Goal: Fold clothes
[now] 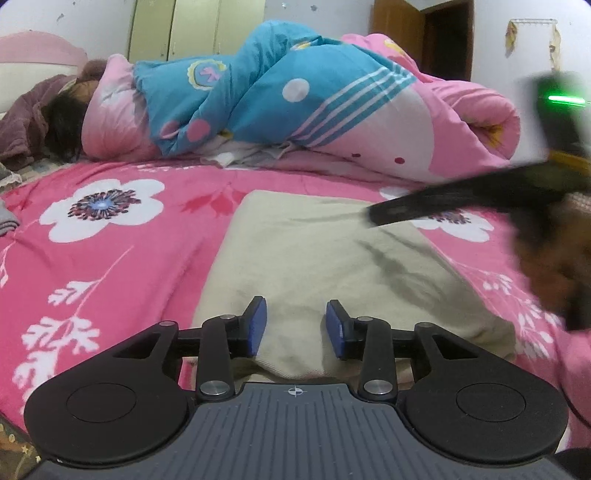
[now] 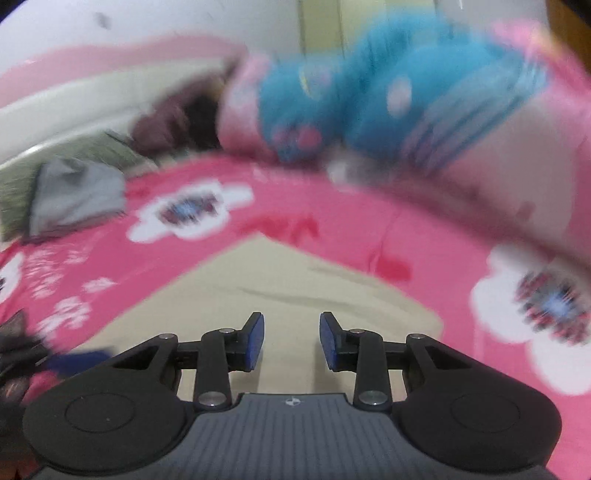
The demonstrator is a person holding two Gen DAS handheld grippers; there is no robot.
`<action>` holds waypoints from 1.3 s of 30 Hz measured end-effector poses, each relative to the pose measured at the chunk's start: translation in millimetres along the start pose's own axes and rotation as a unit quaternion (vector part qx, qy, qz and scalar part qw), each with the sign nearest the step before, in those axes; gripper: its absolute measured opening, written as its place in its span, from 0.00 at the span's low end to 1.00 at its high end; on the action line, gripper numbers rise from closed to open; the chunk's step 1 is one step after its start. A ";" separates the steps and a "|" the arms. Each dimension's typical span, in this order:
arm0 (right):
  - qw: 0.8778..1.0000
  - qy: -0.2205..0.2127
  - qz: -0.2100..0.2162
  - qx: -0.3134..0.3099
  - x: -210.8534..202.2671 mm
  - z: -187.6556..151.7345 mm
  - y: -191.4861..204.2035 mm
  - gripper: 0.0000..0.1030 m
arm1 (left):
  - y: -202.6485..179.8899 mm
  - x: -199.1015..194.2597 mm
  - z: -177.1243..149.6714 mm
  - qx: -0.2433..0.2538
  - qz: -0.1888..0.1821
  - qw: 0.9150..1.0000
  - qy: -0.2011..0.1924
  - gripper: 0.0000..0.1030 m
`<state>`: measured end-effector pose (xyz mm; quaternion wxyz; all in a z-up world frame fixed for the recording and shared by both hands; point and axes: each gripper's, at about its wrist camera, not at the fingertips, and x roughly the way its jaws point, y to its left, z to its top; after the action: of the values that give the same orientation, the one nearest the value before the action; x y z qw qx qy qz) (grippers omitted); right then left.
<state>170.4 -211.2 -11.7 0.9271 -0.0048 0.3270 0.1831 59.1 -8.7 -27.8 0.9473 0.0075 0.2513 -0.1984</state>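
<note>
- Left gripper (image 1: pixel 295 328): nearest the left wrist camera, its blue-padded fingers (image 1: pixel 258 325) stand spread apart with nothing between them, poised over the near end of the beige garment (image 1: pixel 314 251).
- Beige garment: lies flat on the pink floral bedspread (image 1: pixel 110 258) as a folded, roughly rectangular piece, with mild creases on its right half. Its near edge runs under the left gripper's body.
- Right gripper (image 2: pixel 291 339): in its own view the fingers are likewise parted and hold nothing; beige cloth (image 2: pixel 295 280) shows in the gap and ahead of them.
- Left view only: the right gripper appears from the side as a dark blurred shape (image 1: pixel 461 199) over the garment's far right corner, a green light (image 1: pixel 565 99) glowing on its body. Whether it touches the cloth cannot be told.
- Left view only: sharp detail of the rolled pink-and-blue quilt (image 1: pixel 295 99) along the far side of the bed, a maroon cloth (image 1: pixel 26 118) at far left, a wardrobe (image 1: pixel 192 26) and a doorway (image 1: pixel 447 37) behind.
- Right view only: the picture is heavily motion-blurred. It shows a grey folded garment (image 2: pixel 77 192) lying on the bedspread's far left, well apart from the beige one, with olive fabric (image 2: pixel 14 192) beside it.
- Right view: the garment's far corner appears as a point towards the quilt (image 2: pixel 369 96).
</note>
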 end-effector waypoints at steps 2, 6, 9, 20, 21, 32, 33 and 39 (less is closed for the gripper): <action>0.999 0.033 -0.003 0.038 40.5 15.6 -19.2 0.33 | 0.3 -1.1 -1.3 0.004 0.000 1.000 0.000 0.34; 0.994 0.057 -0.072 0.066 79.9 43.3 -37.7 0.33 | -0.5 -1.4 -2.2 0.007 0.000 1.000 -0.001 0.34; 0.990 0.051 -0.058 0.114 71.4 51.8 -43.2 0.33 | -0.2 -1.7 -1.8 0.003 -0.002 1.000 0.000 0.34; 0.991 0.080 -0.006 0.111 85.2 43.3 -2.2 0.37 | -0.2 -2.1 -1.3 -0.001 -0.002 1.000 0.000 0.34; 0.987 0.072 -0.026 0.141 81.8 44.9 -10.0 0.38 | 0.2 -2.0 -0.8 -0.003 -0.003 1.000 0.001 0.34; 0.992 0.006 -0.067 0.107 -118.4 43.0 -47.3 0.75 | 5.2 -1.8 3.4 -0.027 -0.014 0.999 0.012 0.36; 0.993 0.004 -0.067 0.100 -133.7 43.2 -47.4 0.75 | 5.4 -1.8 3.6 -0.029 -0.015 0.999 0.013 0.36; 0.992 0.060 -0.026 0.111 -129.6 8.7 -23.5 0.82 | 6.1 -2.0 4.1 -0.033 -0.016 0.999 0.015 0.37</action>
<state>90.5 -275.6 71.3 0.9051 0.0782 0.4002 0.1207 61.8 -2.9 -23.8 0.9400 -0.0246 0.2715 -0.2052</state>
